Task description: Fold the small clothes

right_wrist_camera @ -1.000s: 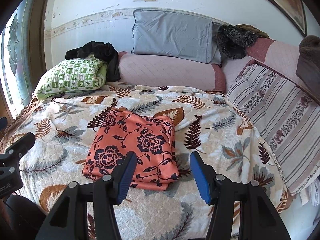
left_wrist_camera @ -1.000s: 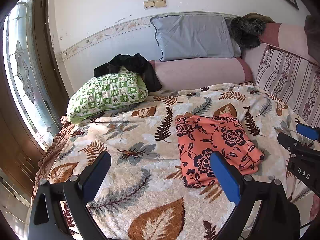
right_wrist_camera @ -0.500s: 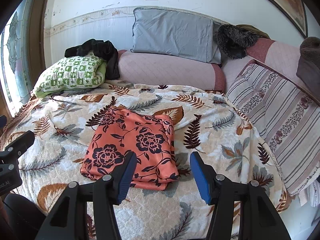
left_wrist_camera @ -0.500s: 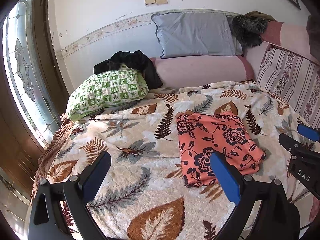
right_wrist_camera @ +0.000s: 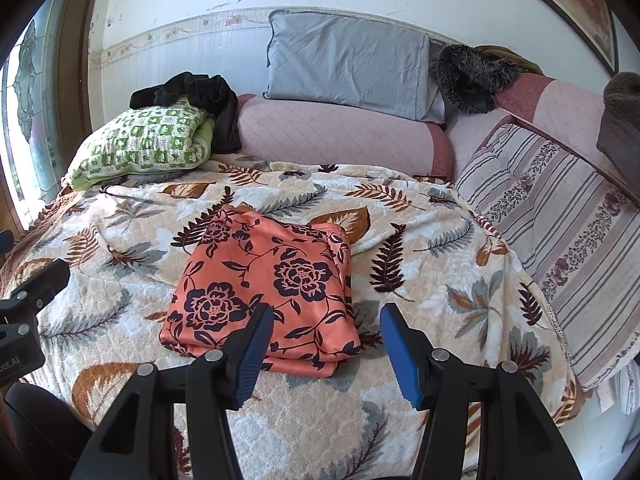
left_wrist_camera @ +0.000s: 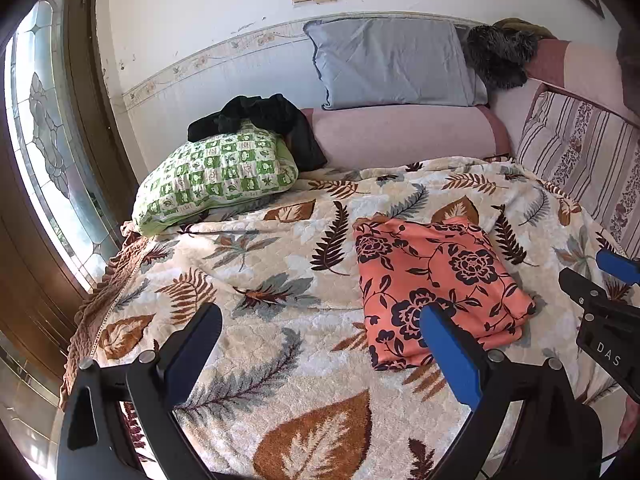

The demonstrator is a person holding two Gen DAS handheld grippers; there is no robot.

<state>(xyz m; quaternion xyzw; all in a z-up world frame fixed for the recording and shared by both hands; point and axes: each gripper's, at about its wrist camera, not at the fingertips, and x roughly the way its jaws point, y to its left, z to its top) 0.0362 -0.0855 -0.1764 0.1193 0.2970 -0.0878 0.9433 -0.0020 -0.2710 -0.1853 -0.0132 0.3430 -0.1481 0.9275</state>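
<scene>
The folded cloth [right_wrist_camera: 264, 292] lay just beyond the right gripper [right_wrist_camera: 326, 350], nearer it than the left gripper [left_wrist_camera: 320, 354]; both jaws stood apart, empty.

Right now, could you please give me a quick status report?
Left gripper and right gripper open, empty. Orange floral garment lies folded on leaf-print blanket. Nothing in the way.

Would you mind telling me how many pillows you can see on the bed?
2: a green checked pillow at the bed's far left corner under a black garment, and a grey pillow against the wall on the pink bolster. Others may be hidden.
</scene>
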